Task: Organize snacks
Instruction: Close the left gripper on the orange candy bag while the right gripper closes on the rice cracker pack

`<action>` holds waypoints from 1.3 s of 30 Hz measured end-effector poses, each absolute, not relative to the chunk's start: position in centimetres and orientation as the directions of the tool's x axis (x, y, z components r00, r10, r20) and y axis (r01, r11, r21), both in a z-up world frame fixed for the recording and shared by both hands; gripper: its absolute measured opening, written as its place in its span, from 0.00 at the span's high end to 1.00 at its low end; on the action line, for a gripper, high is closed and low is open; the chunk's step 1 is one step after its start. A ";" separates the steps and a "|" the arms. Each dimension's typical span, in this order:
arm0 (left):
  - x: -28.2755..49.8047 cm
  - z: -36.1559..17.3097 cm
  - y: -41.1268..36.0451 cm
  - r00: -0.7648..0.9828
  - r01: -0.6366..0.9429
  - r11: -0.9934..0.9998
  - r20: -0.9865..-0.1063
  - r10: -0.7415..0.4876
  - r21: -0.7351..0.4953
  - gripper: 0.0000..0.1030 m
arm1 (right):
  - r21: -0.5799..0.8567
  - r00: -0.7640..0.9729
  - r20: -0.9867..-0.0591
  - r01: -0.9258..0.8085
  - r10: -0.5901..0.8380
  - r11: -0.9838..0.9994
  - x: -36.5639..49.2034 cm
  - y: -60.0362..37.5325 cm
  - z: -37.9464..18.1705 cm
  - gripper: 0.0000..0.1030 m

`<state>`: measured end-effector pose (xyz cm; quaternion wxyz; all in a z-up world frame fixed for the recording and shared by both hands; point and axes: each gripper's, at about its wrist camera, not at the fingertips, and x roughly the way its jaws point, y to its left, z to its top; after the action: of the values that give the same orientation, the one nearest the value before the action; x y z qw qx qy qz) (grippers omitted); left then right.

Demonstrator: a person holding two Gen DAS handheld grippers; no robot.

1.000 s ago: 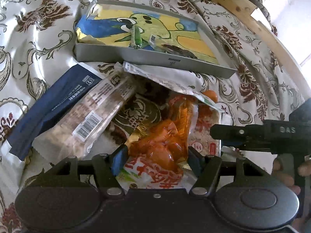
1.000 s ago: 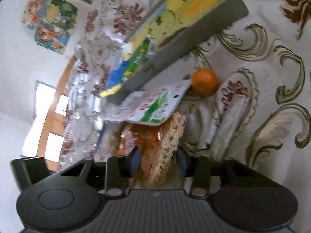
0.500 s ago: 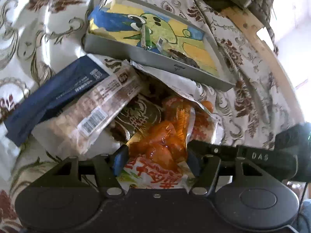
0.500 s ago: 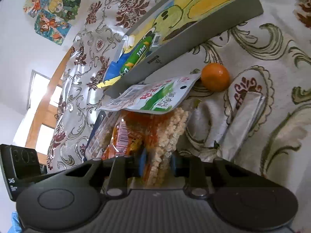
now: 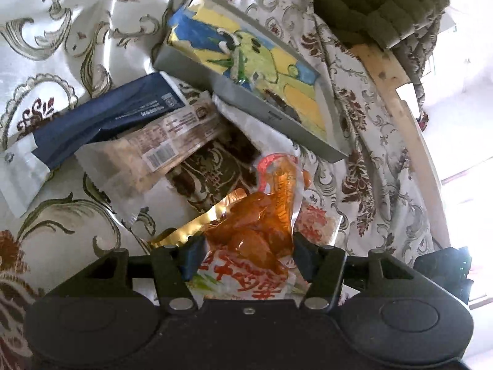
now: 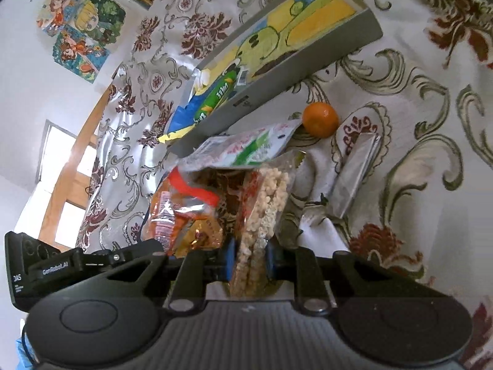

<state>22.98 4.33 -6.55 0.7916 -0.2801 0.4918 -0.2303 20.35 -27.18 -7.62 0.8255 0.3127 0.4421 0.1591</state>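
Note:
In the left wrist view an orange snack packet [image 5: 258,222] with a gold foil edge sits between the fingers of my left gripper [image 5: 248,257]. The jaws are closing and both pads press its sides. In the right wrist view my right gripper [image 6: 248,260] is closing on a clear bag of puffed rice pieces [image 6: 265,203], squeezed upright between the blue pads. Beyond both lies the grey tray [image 5: 191,64] lined with a cartoon picture, also seen as the tray [image 6: 308,61], with a green snack stick [image 6: 217,92] inside.
A dark blue packet [image 5: 101,123] and a brown barcode packet [image 5: 160,151] lie left of the pile. A white-green pouch [image 6: 246,149], a tangerine [image 6: 320,120] and a silver sachet [image 6: 354,178] lie on the patterned cloth. The wooden table edge [image 5: 406,129] runs at the right.
The right jaws narrowed onto the puffed rice bag. The left gripper rolled and shifted with the orange packet between its fingers, and the packet now stands crumpled and raised.

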 end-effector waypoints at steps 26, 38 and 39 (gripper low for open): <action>22.3 -3.5 4.3 0.571 0.234 0.712 -0.499 -0.652 -0.662 0.40 | 0.725 0.657 -0.491 -0.056 0.572 0.687 18.3 -28.3 -5.8 0.79; 22.8 -3.4 3.8 0.590 0.261 0.724 -0.488 -0.643 -0.638 0.40 | 0.764 0.676 -0.423 -0.092 0.604 0.638 18.8 -28.5 -5.3 0.79; 23.0 -3.3 3.7 0.593 0.265 0.727 -0.488 -0.641 -0.633 0.40 | 0.766 0.682 -0.418 -0.090 0.601 0.636 18.9 -28.5 -5.4 0.79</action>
<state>22.97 3.73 -3.32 0.8545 -0.2572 0.3655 -0.2649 18.91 -28.55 -5.35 0.8375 0.3734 0.3415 0.2062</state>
